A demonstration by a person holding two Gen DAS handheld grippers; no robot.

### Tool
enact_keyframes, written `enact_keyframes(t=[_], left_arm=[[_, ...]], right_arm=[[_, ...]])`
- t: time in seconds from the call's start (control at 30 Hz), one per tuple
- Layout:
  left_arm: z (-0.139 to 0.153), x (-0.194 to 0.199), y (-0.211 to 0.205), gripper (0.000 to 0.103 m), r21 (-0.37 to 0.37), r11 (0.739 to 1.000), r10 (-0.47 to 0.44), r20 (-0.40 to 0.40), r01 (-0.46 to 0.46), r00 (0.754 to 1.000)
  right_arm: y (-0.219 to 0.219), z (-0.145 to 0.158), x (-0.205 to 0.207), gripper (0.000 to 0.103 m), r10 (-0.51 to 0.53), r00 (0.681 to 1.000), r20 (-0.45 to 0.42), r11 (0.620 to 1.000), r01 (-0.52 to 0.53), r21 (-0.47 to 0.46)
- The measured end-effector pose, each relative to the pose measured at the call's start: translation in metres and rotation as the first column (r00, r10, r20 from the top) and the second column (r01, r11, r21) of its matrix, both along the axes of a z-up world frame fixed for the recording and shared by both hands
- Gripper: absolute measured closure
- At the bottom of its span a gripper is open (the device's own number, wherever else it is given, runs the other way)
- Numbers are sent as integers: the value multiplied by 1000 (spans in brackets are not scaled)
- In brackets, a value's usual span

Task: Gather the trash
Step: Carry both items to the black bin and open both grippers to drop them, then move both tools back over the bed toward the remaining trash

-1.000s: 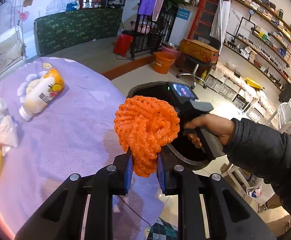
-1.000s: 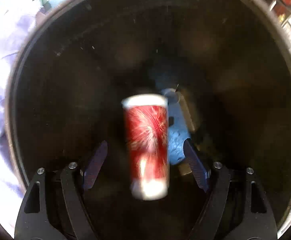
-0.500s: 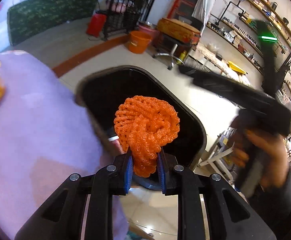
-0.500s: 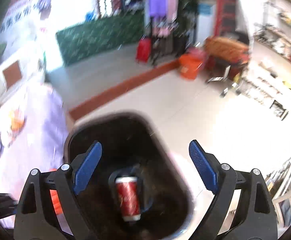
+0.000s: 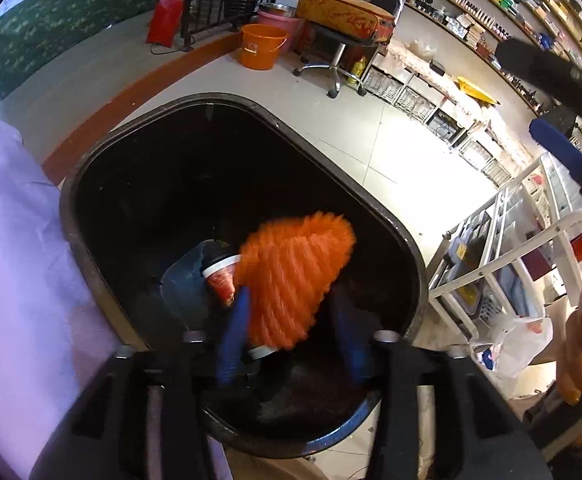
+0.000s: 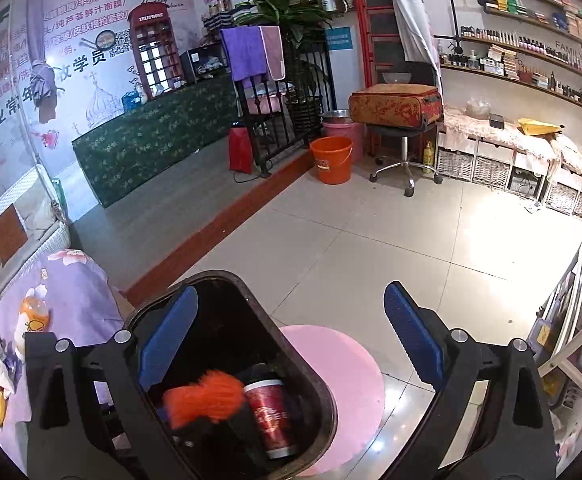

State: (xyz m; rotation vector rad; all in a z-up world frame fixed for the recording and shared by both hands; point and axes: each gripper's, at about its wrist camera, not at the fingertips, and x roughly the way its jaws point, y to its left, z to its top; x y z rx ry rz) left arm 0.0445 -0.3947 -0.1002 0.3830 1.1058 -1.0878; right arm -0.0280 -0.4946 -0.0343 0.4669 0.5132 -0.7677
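Note:
Over the black bin [image 5: 91,184] hangs my left gripper [image 5: 291,340], its jaws opening. A crumpled orange foam net [image 5: 291,272], blurred, is dropping between the blue pads [image 5: 233,332] into the bin and is no longer pinched. Under it on the bin's bottom lies a red can [image 5: 221,284]. In the right wrist view my right gripper [image 6: 291,336] is raised above the bin [image 6: 227,278], open wide and empty, and the net [image 6: 201,400] and the can [image 6: 271,416] show inside. One blue pad of the right gripper [image 5: 563,148] shows at the upper right of the left wrist view.
A table with a purple flowered cloth [image 6: 75,292] touches the bin's left side; a yellow-and-white bottle [image 6: 33,312] and other litter lie on it. The bin stands on a pink round mat [image 6: 343,360]. A white rack [image 5: 511,260] and a plastic bag [image 5: 519,340] stand to the right.
My left gripper moved from the table's edge to above the bin, parted its jaws and let the orange net go. My right gripper dropped the red can, rose out of the bin and tilted up.

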Motion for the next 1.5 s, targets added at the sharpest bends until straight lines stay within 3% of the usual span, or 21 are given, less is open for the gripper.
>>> enact_keyframes(t=[0.03, 0.13, 0.3, 0.47, 0.7, 0.93, 1.07, 1.2, 1.5], left_arm=[[0, -1, 1, 39, -6, 1000, -3, 1, 3, 1000], [1, -1, 7, 25, -22, 1000, -7, 19, 8, 1000], [11, -10, 22, 15, -69, 998, 10, 60, -6, 998], [24, -20, 46, 14, -99, 995, 40, 143, -26, 989], [43, -17, 92, 12, -156, 981, 144, 197, -114, 970], [53, 2, 146, 11, -193, 946, 299, 217, -260, 929], [47, 12, 190, 11, -183, 911, 405, 231, -369, 885], [45, 21, 242, 11, -185, 852, 521, 227, -489, 823], [42, 36, 353, 11, -209, 651, 758, 209, -730, 617]], right_arm=[[0, 0, 1, 10, 0, 1000, 5, 1000, 0, 0], [11, -2, -5, 10, 5, 1000, 11, 1000, -5, -2], [16, -6, -2, 10, 24, 1000, 18, 1000, -25, 18], [24, -11, 6, 9, 73, 997, 36, 996, -74, 40], [47, -12, 33, 8, 184, 981, 62, 978, -189, 87], [89, -14, 67, 8, 347, 934, 82, 928, -354, 114], [126, -15, 93, 8, 471, 878, 84, 869, -478, 125], [172, -17, 122, 8, 607, 791, 77, 778, -612, 142], [315, -25, 173, 8, 868, 497, 2, 493, -862, 114]])
